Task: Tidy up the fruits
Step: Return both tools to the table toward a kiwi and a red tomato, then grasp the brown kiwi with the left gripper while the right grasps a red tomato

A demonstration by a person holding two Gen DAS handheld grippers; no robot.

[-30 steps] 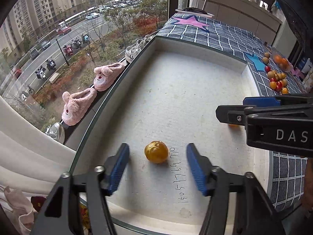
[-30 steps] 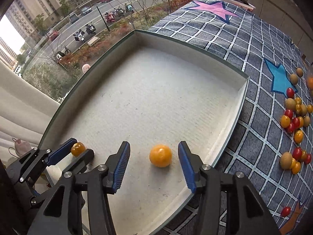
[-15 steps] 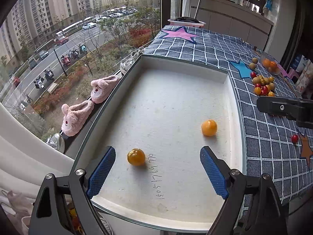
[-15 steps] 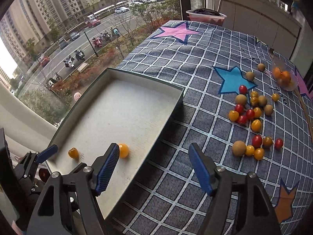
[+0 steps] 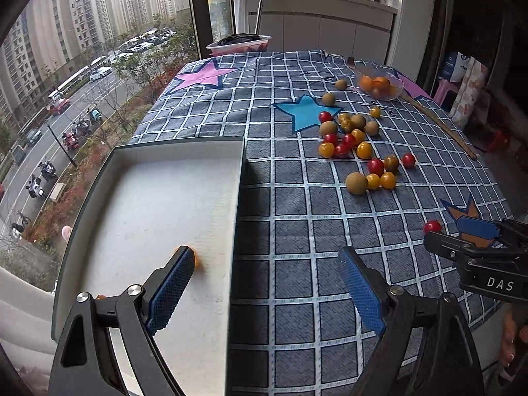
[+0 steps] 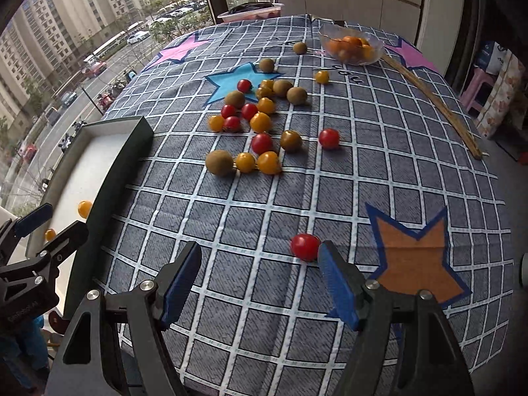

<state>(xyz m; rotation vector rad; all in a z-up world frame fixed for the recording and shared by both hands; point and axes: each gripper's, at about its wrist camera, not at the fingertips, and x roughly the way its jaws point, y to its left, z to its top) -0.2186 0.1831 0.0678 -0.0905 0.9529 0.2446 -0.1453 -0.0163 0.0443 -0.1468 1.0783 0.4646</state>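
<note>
A white box tray [image 5: 151,204] [image 6: 99,151] sits at the table's left edge. Two yellow fruits lie in it [image 6: 84,208] [image 6: 50,234]; one peeks from behind my left finger [image 5: 197,261]. A cluster of red, yellow and brown fruits [image 5: 356,148] [image 6: 257,122] lies on the checked cloth. A lone red tomato [image 6: 305,247] [image 5: 432,226] lies near the orange star, just beyond my right gripper's right finger. My left gripper [image 5: 267,283] is open and empty over the tray's right wall. My right gripper [image 6: 260,277] is open and empty.
A glass bowl of oranges [image 5: 379,85] [image 6: 351,47] stands at the far side. A long wooden stick [image 6: 435,99] lies along the right. A pink basin [image 5: 239,43] sits at the far edge. A window to the street is on the left.
Both grippers have pulled back from the tray and swung right toward the cloth. The two yellow fruits stay in the tray. Both grippers stay open.
</note>
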